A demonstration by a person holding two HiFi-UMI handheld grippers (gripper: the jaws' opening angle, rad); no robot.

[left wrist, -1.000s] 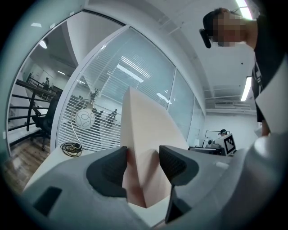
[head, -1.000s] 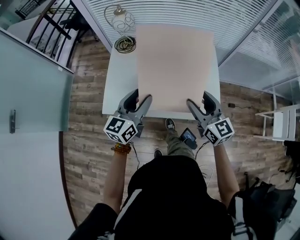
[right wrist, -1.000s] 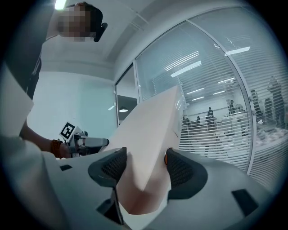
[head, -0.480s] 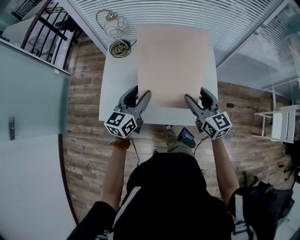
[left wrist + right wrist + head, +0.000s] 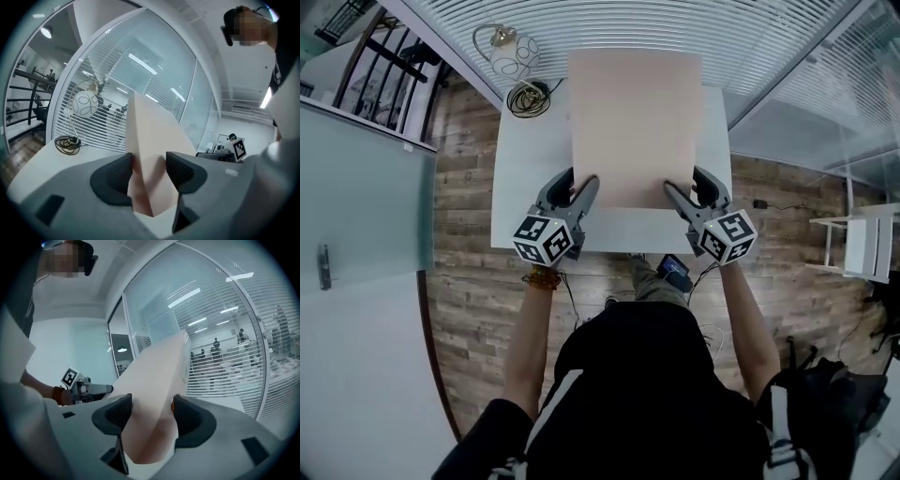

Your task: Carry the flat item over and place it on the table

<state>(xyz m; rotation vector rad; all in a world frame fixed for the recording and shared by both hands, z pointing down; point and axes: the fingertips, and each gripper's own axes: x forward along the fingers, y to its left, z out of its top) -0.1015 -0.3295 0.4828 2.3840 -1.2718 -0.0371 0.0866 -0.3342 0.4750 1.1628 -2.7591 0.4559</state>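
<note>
Board (image 5: 633,122) over white table (image 5: 528,173), near corners clamped by left gripper (image 5: 579,184) and right gripper (image 5: 684,184).

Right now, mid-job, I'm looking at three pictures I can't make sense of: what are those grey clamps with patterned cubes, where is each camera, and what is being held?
There is no robot arm. A person holds a clamp in each hand: the left gripper and the right gripper. The patterned cubes are part of them. The top-down picture comes from a camera on the person's head. The other two come from cameras riding on each gripper, looking along its jaws. Both pairs of jaws are shut on the near corners of a pale flat panel over a white table. A lamp and a coiled cable stand at the table's far left.
</note>
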